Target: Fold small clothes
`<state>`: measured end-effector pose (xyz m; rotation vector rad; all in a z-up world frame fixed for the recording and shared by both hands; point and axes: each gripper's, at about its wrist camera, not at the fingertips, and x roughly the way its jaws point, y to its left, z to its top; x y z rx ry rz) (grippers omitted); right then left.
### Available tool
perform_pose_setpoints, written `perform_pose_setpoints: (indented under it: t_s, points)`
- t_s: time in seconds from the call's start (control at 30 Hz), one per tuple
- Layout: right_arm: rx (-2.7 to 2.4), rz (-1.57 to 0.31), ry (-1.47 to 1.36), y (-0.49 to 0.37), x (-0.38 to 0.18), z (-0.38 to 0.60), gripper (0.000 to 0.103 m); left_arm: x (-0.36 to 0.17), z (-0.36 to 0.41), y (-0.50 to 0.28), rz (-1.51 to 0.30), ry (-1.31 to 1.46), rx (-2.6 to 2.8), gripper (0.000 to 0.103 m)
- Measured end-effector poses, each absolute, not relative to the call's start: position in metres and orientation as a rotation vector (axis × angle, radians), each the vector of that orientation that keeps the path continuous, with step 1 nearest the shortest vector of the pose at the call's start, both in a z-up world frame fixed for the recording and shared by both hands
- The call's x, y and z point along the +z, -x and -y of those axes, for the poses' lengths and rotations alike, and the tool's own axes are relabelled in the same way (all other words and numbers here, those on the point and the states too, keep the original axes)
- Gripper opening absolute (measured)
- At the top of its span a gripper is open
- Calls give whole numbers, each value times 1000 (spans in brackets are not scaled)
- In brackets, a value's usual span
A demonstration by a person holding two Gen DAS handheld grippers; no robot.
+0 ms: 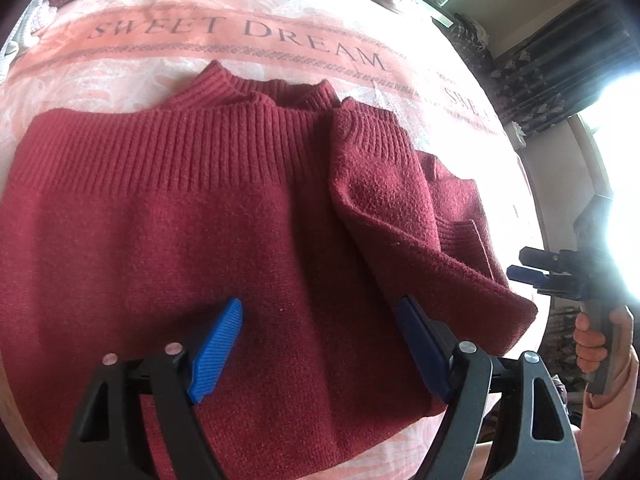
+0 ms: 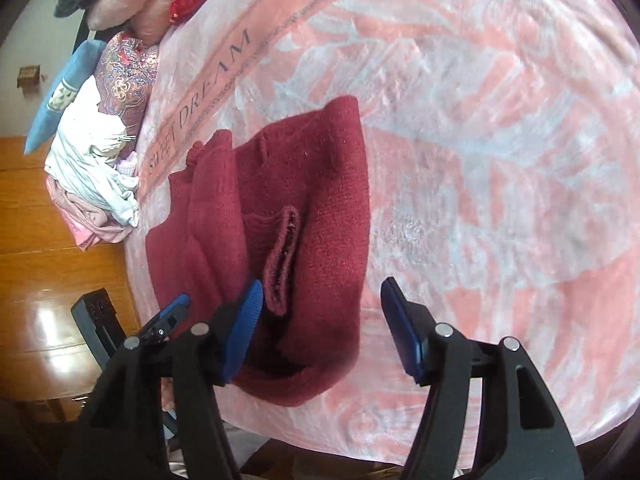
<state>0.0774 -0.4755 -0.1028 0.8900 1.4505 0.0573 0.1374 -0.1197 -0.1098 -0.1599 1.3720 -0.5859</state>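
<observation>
A dark red knitted sweater [image 1: 200, 220] lies on the pink blanket [image 1: 240, 8], its ribbed collar at the far side and one sleeve folded in over the body. My left gripper [image 1: 320, 312] hangs open just above the sweater's near part, its blue pads apart and nothing pinched between them. In the right wrist view the sweater [image 2: 320, 200] shows as a narrow folded bundle with a ribbed cuff on top. My right gripper [image 2: 322, 292] stands open over the sweater's near edge; the left pad is above the cloth and the right pad above the bare blanket. The right gripper [image 1: 528, 266] also appears beside the sweater's right edge.
A pile of pale clothes [image 2: 92, 168] and pillows [image 2: 132, 0] lie along the bed's far side by the "SWEET DREAM" band. Wooden floor [image 2: 48, 240] lies past the bed edge. A person's hand [image 1: 596, 344] holds the right gripper's handle. A dark curtain [image 1: 560, 80] and a bright window are on the right.
</observation>
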Motion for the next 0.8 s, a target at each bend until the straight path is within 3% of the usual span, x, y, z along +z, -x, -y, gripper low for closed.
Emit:
perform_pose_setpoints:
  t_s: [0.1,0.17,0.2,0.27,0.5,0.7,0.73,0.8]
  points:
    - [66,-1505,-845,-84,-113,458,58,-107,113,-138,-1362,166,-582,81]
    - [63,-1531,-799,-86,-113,445,27,-107,106,-140,-1357,178,-574,81]
    - [62,-1522,-774,-88,-109,441,19,-107,102,-141,-1357,188,-565,81]
    - [88,-1481,-750,-90,-94,434,15,-108,94,-142,-1360,199,-551,81]
    - [349,-1399,-510,-105,-47,343,15,-105,68,-147,-1331,232,-520,81]
    - [368,-1469,-265,-116,-77,269,17,-92,39,-154,-1256,321,-487,81]
    - [380,-1474,-270,-118,-81,265,22,-91,37,-154,-1255,328,-485,81]
    - [448,-1481,-332,-119,-82,263,46,-92,35,-154,-1262,338,-482,81]
